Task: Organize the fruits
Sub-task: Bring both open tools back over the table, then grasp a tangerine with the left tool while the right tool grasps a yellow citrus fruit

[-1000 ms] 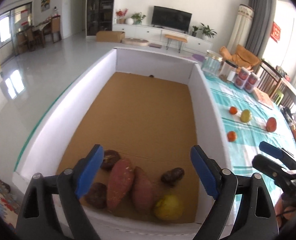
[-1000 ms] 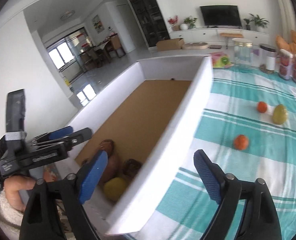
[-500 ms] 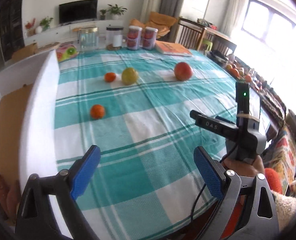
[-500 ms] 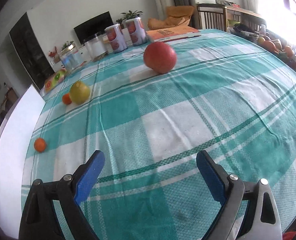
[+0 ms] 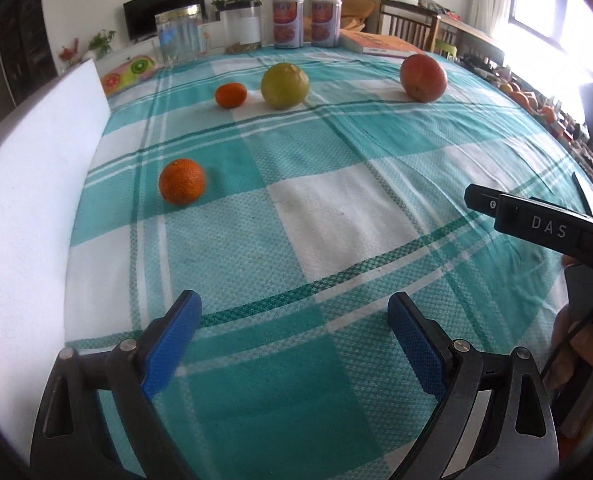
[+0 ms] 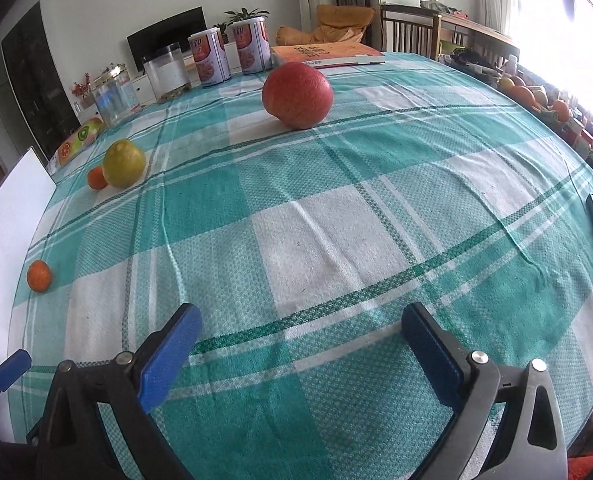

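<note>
L tongs apart, empty, above table. Orange ahead-left of them, beside white box wall. R tongs apart, empty. Red fruit far ahead; yellow fruit w/ small orange far ahead-left.

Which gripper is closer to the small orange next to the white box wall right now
Left. The left gripper is open, with the small orange just ahead and slightly left. From the right gripper, also open, it lies far off left by the white box wall.
</note>
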Action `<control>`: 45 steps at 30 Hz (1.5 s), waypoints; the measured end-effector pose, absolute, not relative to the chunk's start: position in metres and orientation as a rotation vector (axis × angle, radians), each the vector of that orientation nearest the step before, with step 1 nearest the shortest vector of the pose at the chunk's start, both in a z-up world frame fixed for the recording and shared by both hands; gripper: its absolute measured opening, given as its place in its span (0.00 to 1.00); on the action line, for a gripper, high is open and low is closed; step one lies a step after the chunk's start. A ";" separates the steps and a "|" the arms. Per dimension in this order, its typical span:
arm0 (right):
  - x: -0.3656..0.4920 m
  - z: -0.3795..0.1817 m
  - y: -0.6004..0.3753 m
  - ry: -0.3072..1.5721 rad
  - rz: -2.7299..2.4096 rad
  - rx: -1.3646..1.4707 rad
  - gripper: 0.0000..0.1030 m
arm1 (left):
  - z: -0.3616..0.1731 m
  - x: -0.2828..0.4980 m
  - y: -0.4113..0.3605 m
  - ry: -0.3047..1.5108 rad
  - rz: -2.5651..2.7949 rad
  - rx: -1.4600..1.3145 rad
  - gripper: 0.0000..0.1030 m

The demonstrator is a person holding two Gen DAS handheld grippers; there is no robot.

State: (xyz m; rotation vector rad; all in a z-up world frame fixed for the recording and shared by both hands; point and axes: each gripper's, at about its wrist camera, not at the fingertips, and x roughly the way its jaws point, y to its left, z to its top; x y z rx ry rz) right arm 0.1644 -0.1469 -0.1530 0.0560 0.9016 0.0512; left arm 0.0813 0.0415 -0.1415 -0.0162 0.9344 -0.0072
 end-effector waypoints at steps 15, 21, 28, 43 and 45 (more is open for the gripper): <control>0.166 -0.154 -0.142 0.921 0.040 0.015 1.00 | -0.145 0.084 0.038 0.936 -0.012 -0.012 0.98; 0.166 -0.154 -0.141 0.923 0.038 0.011 1.00 | -0.145 0.084 0.038 0.935 -0.012 -0.012 0.98; 0.166 -0.155 -0.141 0.924 0.037 0.008 1.00 | -0.145 0.084 0.038 0.935 -0.012 -0.012 0.99; 0.166 -0.155 -0.140 0.924 0.040 0.008 1.00 | -0.145 0.083 0.038 0.944 -0.021 -0.011 0.99; 0.165 -0.155 -0.142 0.923 0.057 0.017 1.00 | -0.144 0.080 0.040 0.959 -0.033 -0.006 0.99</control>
